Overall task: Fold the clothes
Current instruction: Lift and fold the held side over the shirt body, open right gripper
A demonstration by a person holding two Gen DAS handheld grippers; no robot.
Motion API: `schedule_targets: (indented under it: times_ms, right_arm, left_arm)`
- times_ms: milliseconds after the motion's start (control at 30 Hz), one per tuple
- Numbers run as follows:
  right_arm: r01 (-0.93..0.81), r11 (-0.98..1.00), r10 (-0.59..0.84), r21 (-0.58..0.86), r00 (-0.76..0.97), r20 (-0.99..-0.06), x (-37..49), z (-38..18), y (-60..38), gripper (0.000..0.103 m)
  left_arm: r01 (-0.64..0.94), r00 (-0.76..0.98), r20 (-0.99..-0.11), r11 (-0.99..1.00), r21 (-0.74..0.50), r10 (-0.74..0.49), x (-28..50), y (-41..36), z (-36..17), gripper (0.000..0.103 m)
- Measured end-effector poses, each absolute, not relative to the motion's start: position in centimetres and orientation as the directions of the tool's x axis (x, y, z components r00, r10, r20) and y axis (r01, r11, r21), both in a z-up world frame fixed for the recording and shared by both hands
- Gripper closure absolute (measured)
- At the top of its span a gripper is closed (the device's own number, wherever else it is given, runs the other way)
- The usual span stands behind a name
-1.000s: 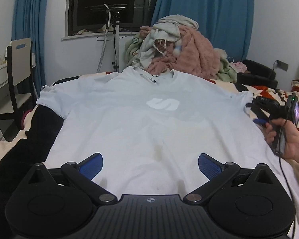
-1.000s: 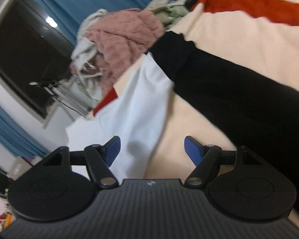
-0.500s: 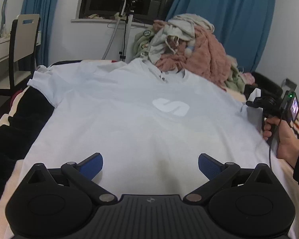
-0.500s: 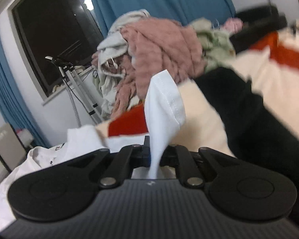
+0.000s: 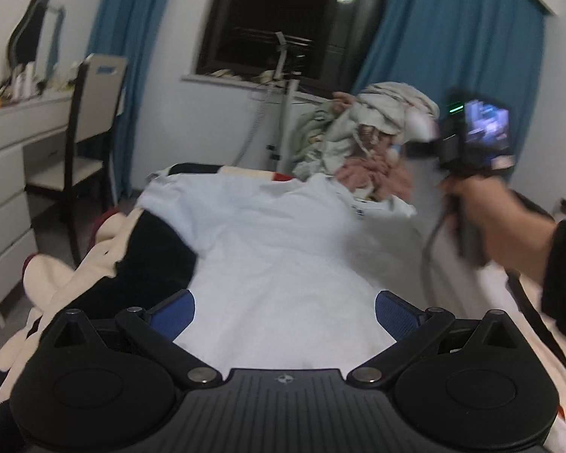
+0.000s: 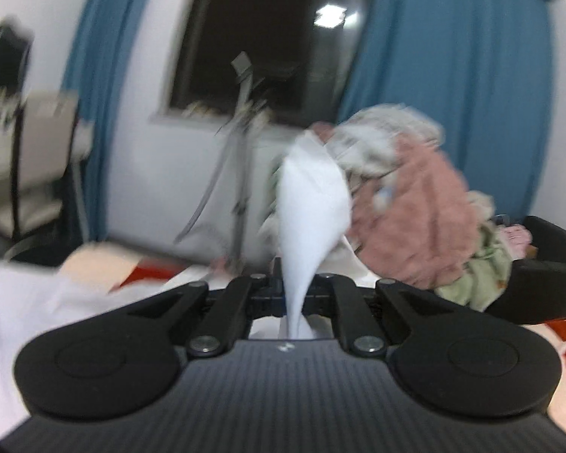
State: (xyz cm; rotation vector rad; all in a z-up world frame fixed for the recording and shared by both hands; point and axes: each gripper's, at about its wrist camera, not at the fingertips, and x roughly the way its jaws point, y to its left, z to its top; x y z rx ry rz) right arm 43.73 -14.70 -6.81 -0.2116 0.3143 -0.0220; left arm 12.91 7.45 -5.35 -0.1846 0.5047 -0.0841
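A white T-shirt (image 5: 283, 256) lies spread on the bed, collar toward the window. My left gripper (image 5: 285, 311) is open and empty, low over the shirt's bottom hem. My right gripper (image 6: 296, 294) is shut on the shirt's right sleeve (image 6: 313, 196), which stands up from between the fingers. In the left wrist view the right gripper (image 5: 468, 151) is held in a hand high at the right, with the sleeve lifted off the bed. The shirt's right side is partly hidden behind that hand.
A pile of pink, beige and green clothes (image 5: 366, 139) sits at the bed's far end, also in the right wrist view (image 6: 419, 204). A black and cream blanket (image 5: 147, 253) covers the bed. A chair (image 5: 90, 120) and white dresser (image 5: 7, 173) stand at the left.
My right gripper closed on the shirt's right sleeve and lifted it up and inward. My left gripper moved lower toward the hem, staying open.
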Motion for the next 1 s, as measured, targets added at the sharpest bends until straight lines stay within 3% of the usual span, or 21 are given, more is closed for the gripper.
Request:
schedule_targets:
  times_ms: [133,233,300,367,433,700,1000]
  right_arm:
    - [-0.067,0.965,-0.044,-0.254,0.912,-0.409,47.6,-12.0,-9.4,0.094]
    - [-0.099,0.98,0.008,-0.173,0.888,-0.459,48.6,-13.6,-9.4,0.093]
    - [-0.12,0.987,0.052,-0.109,0.871,-0.488,49.0,-14.4,-9.6,0.078]
    - [-0.133,0.99,0.087,-0.056,0.86,-0.503,48.4,-14.7,-10.1,0.039]
    - [-0.125,0.992,0.093,-0.034,0.872,-0.48,44.8,-13.5,-11.1,0.026]
    - [-0.097,0.994,0.109,0.052,0.915,-0.387,30.2,-8.7,-15.0,0.024]
    - [-0.075,0.986,0.115,0.152,0.954,-0.277,13.8,-3.4,-19.4,0.024]
  left_arm:
    - [-0.012,0.859,-0.504,0.983,-0.185,-0.084,14.3,9.1,-7.2,0.0]
    - [-0.021,0.841,-0.533,0.979,-0.202,-0.092,15.7,9.9,-8.4,0.0]
    - [-0.024,0.833,-0.544,0.976,-0.217,-0.1,16.5,10.3,-9.0,0.0]
    - [-0.022,0.826,-0.553,0.974,-0.228,-0.11,17.2,10.5,-9.4,0.0]
    - [-0.021,0.823,-0.557,0.974,-0.227,-0.112,17.4,10.2,-9.8,0.0]
    - [-0.007,0.841,-0.528,0.973,-0.229,-0.118,15.6,9.1,-8.6,0.0]
    - [0.062,0.884,-0.449,0.983,-0.172,-0.134,7.9,5.8,-4.9,0.0]
